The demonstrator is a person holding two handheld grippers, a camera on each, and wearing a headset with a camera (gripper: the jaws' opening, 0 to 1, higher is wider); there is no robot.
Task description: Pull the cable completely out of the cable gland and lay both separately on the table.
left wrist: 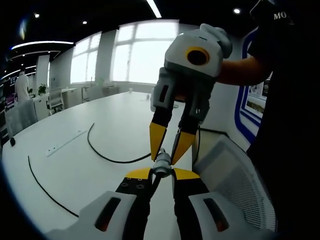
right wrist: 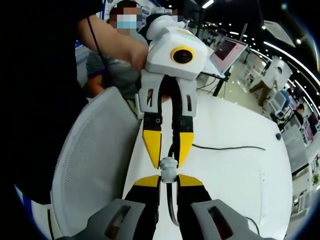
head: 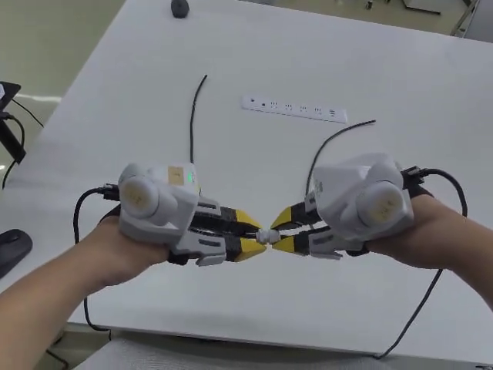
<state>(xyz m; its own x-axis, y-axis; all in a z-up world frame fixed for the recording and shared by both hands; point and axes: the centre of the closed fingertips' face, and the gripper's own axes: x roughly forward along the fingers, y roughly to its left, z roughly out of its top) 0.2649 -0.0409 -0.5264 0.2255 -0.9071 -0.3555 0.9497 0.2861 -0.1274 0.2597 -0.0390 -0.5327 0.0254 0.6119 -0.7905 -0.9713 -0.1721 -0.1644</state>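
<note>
I'm mid-pull: left gripper (head: 258,236) pinches the gland (head: 268,235) above the counter (head: 308,62), right gripper (head: 279,234) seems clamped on the cable (head: 333,139), so next I draw them straight apart.

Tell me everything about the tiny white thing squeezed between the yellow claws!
That is the cable gland, a small, stubby, whitish piece that looks like plastic. It is held in the air over the white table, near its front edge. The yellow tips of the left gripper and right gripper pinch it from opposite ends. A thin dark cable comes out of it between the right gripper's jaws.
</note>
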